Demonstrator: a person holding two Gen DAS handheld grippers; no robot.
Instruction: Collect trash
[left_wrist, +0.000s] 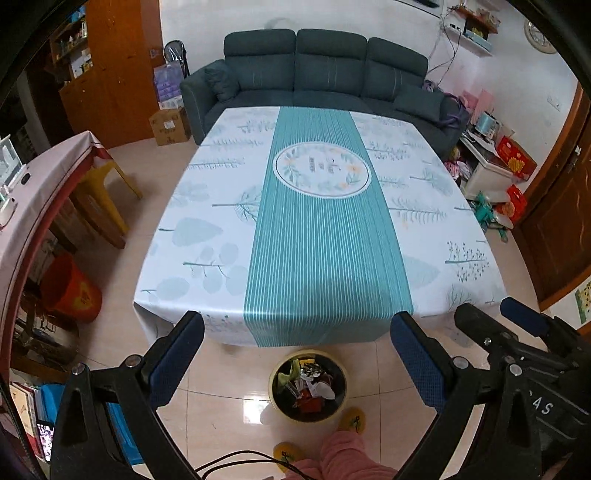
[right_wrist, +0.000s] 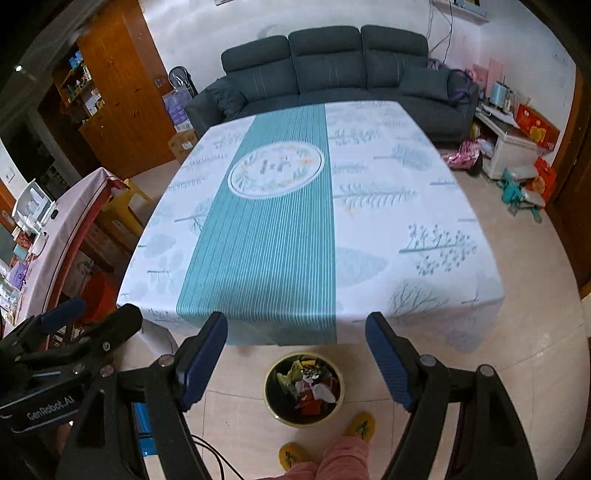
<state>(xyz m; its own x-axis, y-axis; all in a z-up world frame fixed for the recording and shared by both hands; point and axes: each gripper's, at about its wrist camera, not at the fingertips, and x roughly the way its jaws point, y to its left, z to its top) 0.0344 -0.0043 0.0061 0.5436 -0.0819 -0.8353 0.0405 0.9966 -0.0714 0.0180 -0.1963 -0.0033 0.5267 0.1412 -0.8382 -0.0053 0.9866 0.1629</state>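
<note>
The trash bin (left_wrist: 308, 386) sits on the tiled floor (left_wrist: 221, 369) just in front of the near edge of the table (left_wrist: 207, 229), and I see it between my fingers in both wrist views. It is a round bin with a pale yellow rim, holding a heap of trash (left_wrist: 312, 384): green, red and white wrappers and scraps piled together. What each piece is, I cannot make out.

My left gripper (left_wrist: 299, 356) stands wide apart with nothing between its blue pads (left_wrist: 173, 358); the bin shows in the gap, well below. My right gripper (right_wrist: 297, 360) is likewise spread wide and empty, its blue-padded fingers (right_wrist: 388, 363) framing the same bin. Both grippers hang above the floor and point down at a slant toward the table's near edge. Each one shows at the edge of the other's view, so they are side by side.

Just beside the bin, on my side, are two yellow slippers (right_wrist: 360, 424) and the person's pink trouser legs (right_wrist: 332, 461). A black cable (left_wrist: 240, 459) runs along the bottom of the left view.

The table wears a white cloth with pale leaf prints and a teal striped runner (left_wrist: 321, 229) down its middle. Beyond its far edge stands a dark three-seat sofa (left_wrist: 325, 70). To the left are a wooden cabinet (left_wrist: 110, 66), a yellow stool (left_wrist: 107, 192), an orange bucket (left_wrist: 70, 291) and a side table under a pink cloth (left_wrist: 40, 184). Boxes and toys clutter the floor at the right.
</note>
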